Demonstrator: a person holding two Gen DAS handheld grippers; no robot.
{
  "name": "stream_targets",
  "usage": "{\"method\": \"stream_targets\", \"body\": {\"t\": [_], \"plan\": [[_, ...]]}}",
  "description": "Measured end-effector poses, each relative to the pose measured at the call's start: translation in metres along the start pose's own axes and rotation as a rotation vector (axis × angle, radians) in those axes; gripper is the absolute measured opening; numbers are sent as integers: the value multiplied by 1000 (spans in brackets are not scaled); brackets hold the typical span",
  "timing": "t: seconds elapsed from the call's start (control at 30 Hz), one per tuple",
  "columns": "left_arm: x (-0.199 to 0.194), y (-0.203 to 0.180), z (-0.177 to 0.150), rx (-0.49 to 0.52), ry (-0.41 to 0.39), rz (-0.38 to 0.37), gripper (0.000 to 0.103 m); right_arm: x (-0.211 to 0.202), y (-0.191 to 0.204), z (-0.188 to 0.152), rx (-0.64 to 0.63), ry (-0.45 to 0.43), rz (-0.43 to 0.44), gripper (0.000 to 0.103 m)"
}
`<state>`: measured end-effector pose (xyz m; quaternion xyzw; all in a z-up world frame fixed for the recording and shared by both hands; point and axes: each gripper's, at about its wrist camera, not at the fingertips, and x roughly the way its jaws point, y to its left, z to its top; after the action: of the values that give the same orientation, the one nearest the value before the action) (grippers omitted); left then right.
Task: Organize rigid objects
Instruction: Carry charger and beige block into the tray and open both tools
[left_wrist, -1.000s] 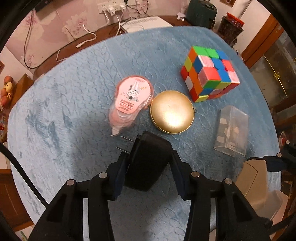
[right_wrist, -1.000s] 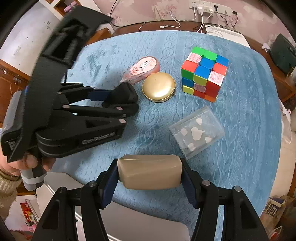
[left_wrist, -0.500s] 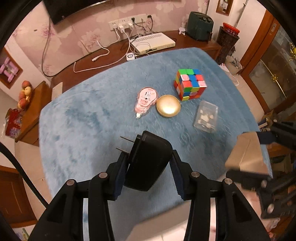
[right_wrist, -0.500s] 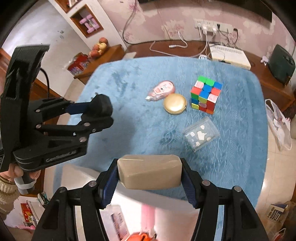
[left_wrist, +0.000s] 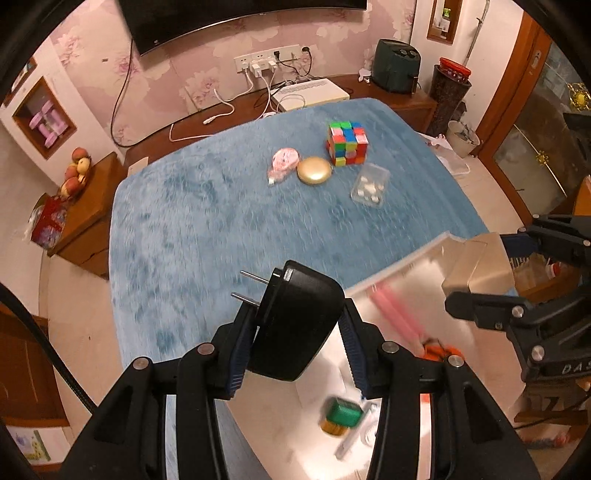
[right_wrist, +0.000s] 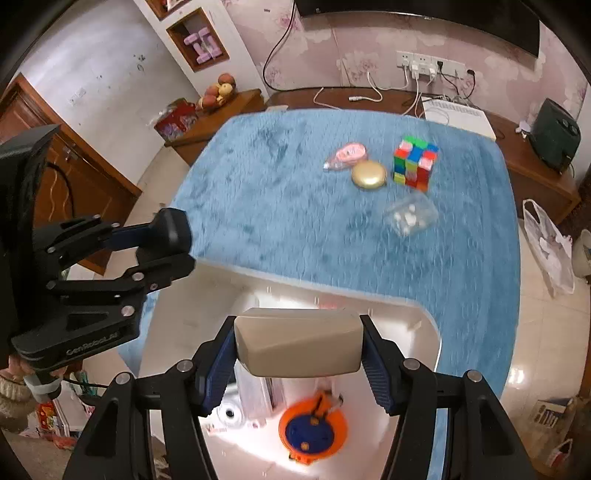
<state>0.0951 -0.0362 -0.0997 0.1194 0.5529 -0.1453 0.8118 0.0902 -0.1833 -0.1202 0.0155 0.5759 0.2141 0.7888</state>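
Note:
My left gripper (left_wrist: 295, 332) is shut on a black plug adapter (left_wrist: 295, 325) with two prongs, held above the near edge of a white bin (left_wrist: 399, 280). My right gripper (right_wrist: 297, 347) is shut on a beige box (right_wrist: 297, 345), also over the white bin (right_wrist: 424, 325). The beige box also shows in the left wrist view (left_wrist: 480, 266); the adapter shows in the right wrist view (right_wrist: 171, 229). Far off on the blue cloth lie a colour cube (left_wrist: 346, 143), a gold round case (left_wrist: 314, 170), a pink tape dispenser (left_wrist: 282, 162) and a clear plastic box (left_wrist: 371, 185).
The bin holds an orange and blue disc (right_wrist: 312, 430), a pink stick (left_wrist: 397, 317), a green item (left_wrist: 341, 415) and white items. The blue cloth (right_wrist: 280, 206) covers the table. A wooden sideboard with cables and a white box (left_wrist: 310, 98) stands behind.
Both grippers have pulled back and up from the objects on the cloth, each holding its item. The white bin has come into view below them.

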Motion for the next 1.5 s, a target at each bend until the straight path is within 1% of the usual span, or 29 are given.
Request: {"method": "stream_targets", "body": {"t": [0.17, 0.3, 0.47, 0.63, 0.77, 0.93, 1.03, 1.17, 1.23, 1.27, 1.3, 1.33, 1.37, 1.4, 1.5], "plan": [[0, -9, -34, -33, 29, 9, 49, 5, 6, -31, -4, 39, -18, 63], [8, -12, -57, -75, 70, -2, 49, 15, 8, -51, -4, 75, -32, 63], [19, -19, -79, -72, 98, 29, 49, 29, 11, -68, -2, 110, -60, 63], [39, -25, -101, -59, 148, 53, 49, 47, 10, -74, 8, 139, -115, 63], [55, -26, -115, -76, 191, 54, 49, 61, 8, -76, 7, 151, -160, 63], [71, -26, -128, -85, 226, 63, 49, 77, 3, -70, 13, 169, -177, 63], [77, -25, -132, -94, 233, 65, 49, 84, 1, -67, 17, 177, -185, 63], [78, -28, -131, -82, 225, 95, 50, 91, 0, -62, 15, 191, -191, 63], [78, -27, -130, -91, 230, 90, 50, 93, -1, -61, 15, 203, -187, 64], [78, -26, -130, -95, 233, 86, 54, 93, -1, -60, 17, 206, -180, 65], [76, -26, -129, -100, 233, 81, 63, 93, -2, -59, 18, 206, -174, 69], [75, -25, -129, -103, 231, 78, 68, 91, -2, -58, 20, 205, -169, 72], [73, -24, -127, -106, 226, 80, 76, 89, -2, -57, 23, 200, -166, 72], [70, -24, -126, -105, 220, 86, 82, 86, -2, -56, 25, 194, -161, 72], [64, -23, -122, -104, 212, 92, 82, 77, -2, -54, 29, 180, -147, 72]]}}
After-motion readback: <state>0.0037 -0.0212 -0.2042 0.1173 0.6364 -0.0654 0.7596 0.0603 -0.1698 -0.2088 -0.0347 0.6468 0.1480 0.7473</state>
